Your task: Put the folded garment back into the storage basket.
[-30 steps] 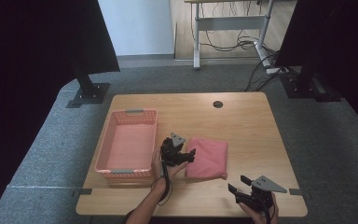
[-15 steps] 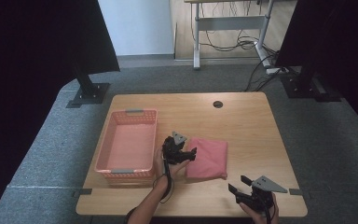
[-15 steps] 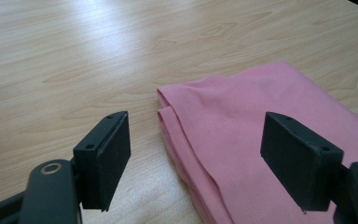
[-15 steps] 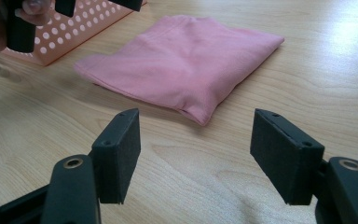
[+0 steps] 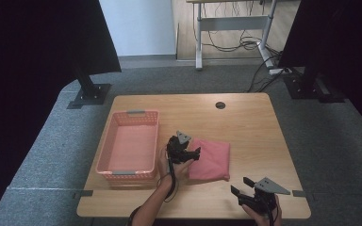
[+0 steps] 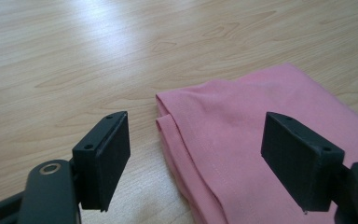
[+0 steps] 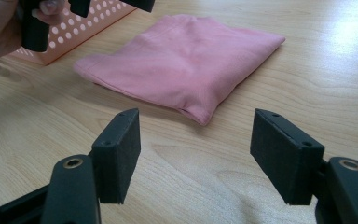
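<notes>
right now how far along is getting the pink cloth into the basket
Done: the folded pink cloth lies flat beside the pink plastic basket. In hand: the left gripper, open, straddles its corner. The right gripper waits open. Left: grasping, lifting, placing.

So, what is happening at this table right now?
A person holds a gripper in each hand. The left gripper is open at the left edge of a folded pink cloth lying on the wooden table, not gripping it. The right gripper waits open near the table's front edge. A pink basket stands left of the cloth.
</notes>
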